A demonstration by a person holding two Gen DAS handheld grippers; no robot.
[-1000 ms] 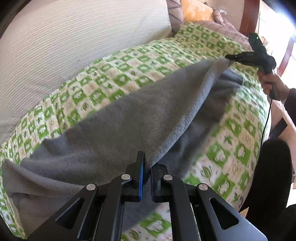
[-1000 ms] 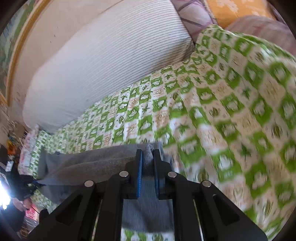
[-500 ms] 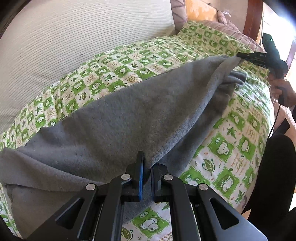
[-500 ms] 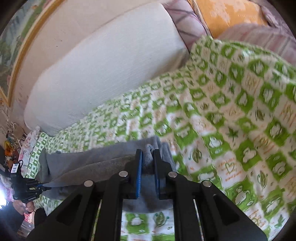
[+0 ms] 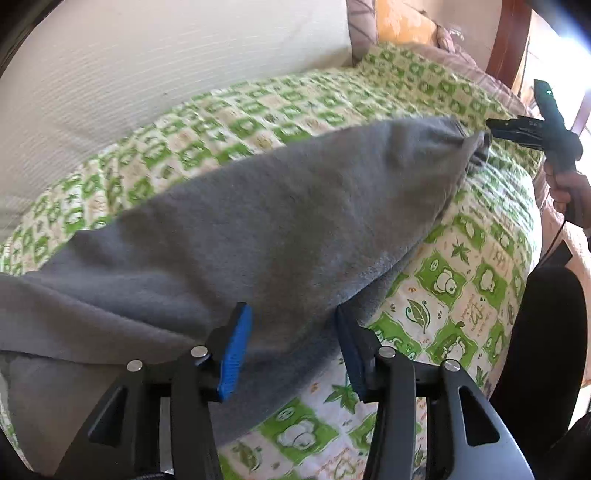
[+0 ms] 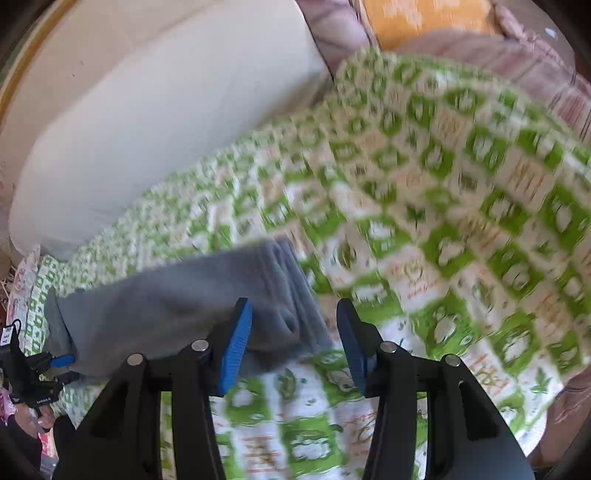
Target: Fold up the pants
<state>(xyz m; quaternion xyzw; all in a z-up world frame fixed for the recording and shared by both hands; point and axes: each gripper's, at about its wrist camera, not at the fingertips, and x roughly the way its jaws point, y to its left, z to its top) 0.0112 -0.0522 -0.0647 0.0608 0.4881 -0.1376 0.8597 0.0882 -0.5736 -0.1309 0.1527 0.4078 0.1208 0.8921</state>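
Two wrist views cover one bed. The green-and-white patterned bedspread [image 5: 454,266] spans the whole surface, with a large cream bolster [image 5: 147,66] along its far side; the right wrist view is motion-blurred across the bedspread [image 6: 443,206]. An orange cushion [image 6: 424,18] sits beyond the bedspread's far end. The grey pants [image 5: 258,229] lie lengthwise on the bedspread, doubled over, their upper layer running from the near-left corner toward the far right. In the right wrist view the pants [image 6: 177,302] end in a ribbed edge just ahead of the fingers. The left gripper [image 5: 291,347] stands wide apart, grey cloth lying between its blue pads but not pinched. The right gripper [image 6: 291,339] is likewise spread wide, the cloth's end lying between its fingers, unheld. In the left wrist view the right gripper [image 5: 491,134] is seen at the pants' far tip; whether it touches the cloth there cannot be told.
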